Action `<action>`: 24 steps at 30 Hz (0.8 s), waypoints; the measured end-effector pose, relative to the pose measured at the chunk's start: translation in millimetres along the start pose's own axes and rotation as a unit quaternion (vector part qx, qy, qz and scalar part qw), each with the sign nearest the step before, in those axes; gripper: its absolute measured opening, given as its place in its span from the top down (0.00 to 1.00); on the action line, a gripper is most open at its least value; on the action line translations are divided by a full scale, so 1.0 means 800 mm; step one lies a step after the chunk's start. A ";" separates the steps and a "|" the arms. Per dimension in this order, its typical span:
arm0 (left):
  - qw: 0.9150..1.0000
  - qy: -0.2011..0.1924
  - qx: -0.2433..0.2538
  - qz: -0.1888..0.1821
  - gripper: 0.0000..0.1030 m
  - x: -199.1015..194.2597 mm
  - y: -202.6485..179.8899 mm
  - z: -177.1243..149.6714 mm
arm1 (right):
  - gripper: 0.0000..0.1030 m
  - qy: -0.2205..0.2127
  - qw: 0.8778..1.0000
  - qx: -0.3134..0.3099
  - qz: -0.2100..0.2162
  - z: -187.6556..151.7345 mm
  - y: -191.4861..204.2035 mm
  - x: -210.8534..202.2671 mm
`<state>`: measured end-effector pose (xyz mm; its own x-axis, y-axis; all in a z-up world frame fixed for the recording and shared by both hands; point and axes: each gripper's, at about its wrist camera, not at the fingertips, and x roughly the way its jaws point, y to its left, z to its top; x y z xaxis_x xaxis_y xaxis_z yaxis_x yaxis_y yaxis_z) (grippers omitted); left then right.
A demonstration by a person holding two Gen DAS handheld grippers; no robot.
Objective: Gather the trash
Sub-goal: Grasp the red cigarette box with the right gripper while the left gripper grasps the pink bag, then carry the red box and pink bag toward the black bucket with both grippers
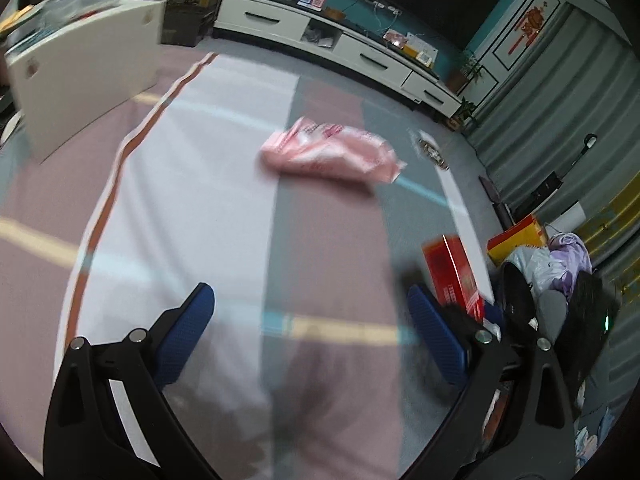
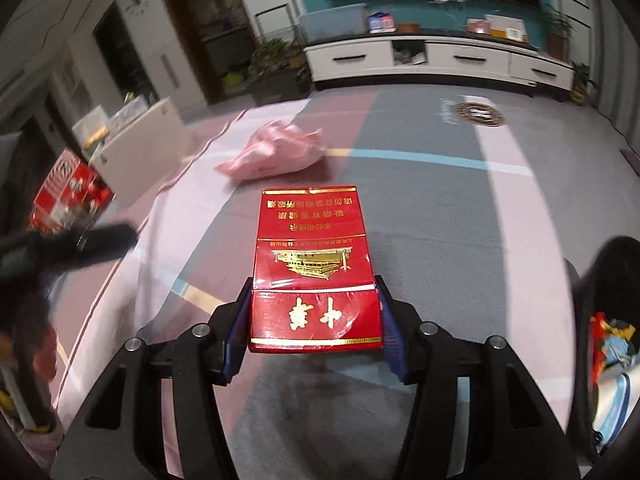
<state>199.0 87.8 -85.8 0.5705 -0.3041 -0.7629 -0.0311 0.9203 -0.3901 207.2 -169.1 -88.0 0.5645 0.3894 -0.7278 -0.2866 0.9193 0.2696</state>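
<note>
Right now the right tool (image 2: 314, 322) is clamped on one red cigarette carton (image 2: 314, 270), its blue pads (image 2: 236, 332) pressing both long sides near the 6 o'clock end while the rest juts toward 12 o'clock above the striped floor mat (image 2: 420, 208). One crumpled pink plastic bag (image 2: 274, 152) lies on the mat at 11 o'clock of the carton, apart from it, with bare mat all round it. From the left wrist, the left tool (image 1: 310, 320) hangs wide and holds nothing, that bag (image 1: 332, 152) lies toward 12 o'clock, and one white TV cabinet (image 1: 340, 44) lines the mat's far edge.
</note>
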 end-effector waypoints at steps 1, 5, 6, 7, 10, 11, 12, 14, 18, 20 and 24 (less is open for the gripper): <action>1.000 0.001 -0.006 -0.006 0.06 0.006 -0.004 0.008 | 0.46 -0.004 1.000 0.005 0.000 0.000 -0.006 -0.005; 0.996 0.015 -0.073 -0.044 0.06 0.045 -0.017 0.056 | 0.46 -0.020 1.000 0.024 -0.002 -0.005 -0.019 -0.017; 0.995 0.016 -0.086 -0.048 0.06 0.052 -0.019 0.064 | 0.46 -0.022 0.999 0.026 -0.001 -0.006 -0.022 -0.019; 0.994 0.019 -0.098 -0.051 0.06 0.061 -0.023 0.072 | 0.46 -0.023 0.999 0.028 0.001 -0.007 -0.026 -0.021; 0.991 0.020 -0.127 -0.036 0.06 0.096 -0.033 0.104 | 0.46 -0.028 0.999 0.031 0.007 -0.008 -0.031 -0.024; 0.990 0.019 -0.134 -0.028 0.06 0.105 -0.033 0.110 | 0.46 -0.029 0.999 0.031 0.009 -0.009 -0.033 -0.026; 0.989 0.021 -0.142 -0.024 0.06 0.115 -0.033 0.116 | 0.46 -0.030 0.999 0.031 0.012 -0.010 -0.035 -0.027; 0.986 0.032 -0.162 -0.007 0.08 0.140 -0.031 0.125 | 0.46 -0.032 0.999 0.032 0.014 -0.012 -0.038 -0.028; 0.985 0.055 -0.158 0.036 0.67 0.175 -0.031 0.127 | 0.46 -0.033 0.999 0.034 0.016 -0.014 -0.045 -0.029; 0.988 0.052 -0.139 0.042 0.77 0.178 -0.034 0.120 | 0.46 -0.035 0.999 0.037 0.015 -0.015 -0.050 -0.032; 0.996 0.033 -0.066 0.058 0.85 0.153 -0.052 0.100 | 0.46 -0.044 0.998 0.049 0.014 -0.015 -0.056 -0.039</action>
<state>336.2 31.8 -121.7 0.5012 -0.2182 -0.8373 -0.2032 0.9109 -0.3590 193.5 -223.0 -85.0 0.6254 0.4137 -0.6617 -0.2279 0.9078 0.3521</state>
